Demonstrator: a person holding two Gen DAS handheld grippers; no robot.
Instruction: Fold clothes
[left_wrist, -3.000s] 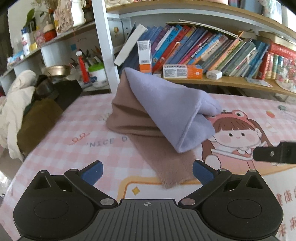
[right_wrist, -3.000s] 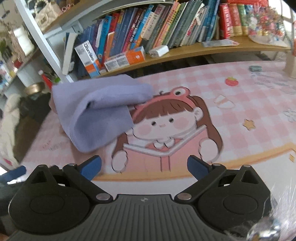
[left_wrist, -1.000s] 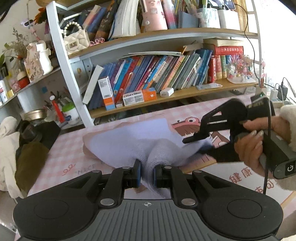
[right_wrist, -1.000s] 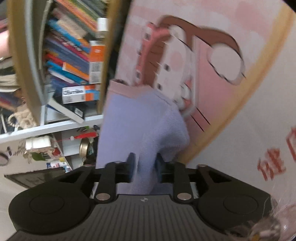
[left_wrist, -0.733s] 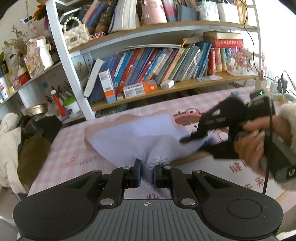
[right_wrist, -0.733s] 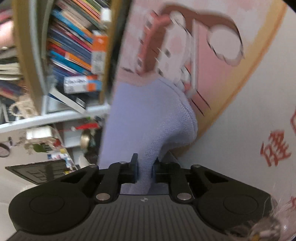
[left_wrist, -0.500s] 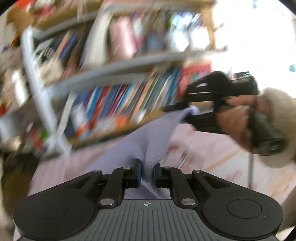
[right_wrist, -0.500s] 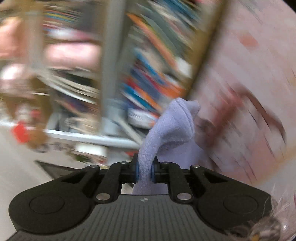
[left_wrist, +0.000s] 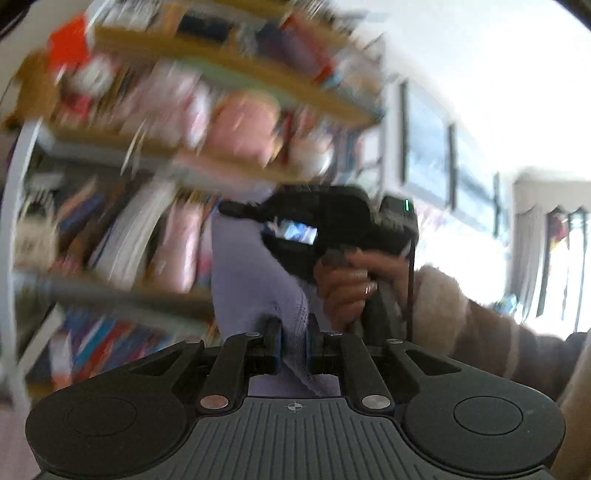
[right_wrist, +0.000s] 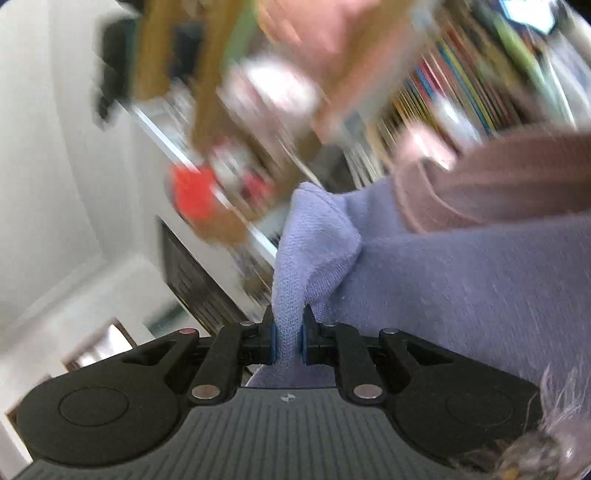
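Both tongs nipped on the lilac garment, left tongs and right tongs each pinching an edge, cloth lifted before the blurred bookshelf; judgement: keep grips level, spread it taut before laying down.

The lilac cloth, earlier spread on the table, now hangs high against the bookshelf, both grippers raised.
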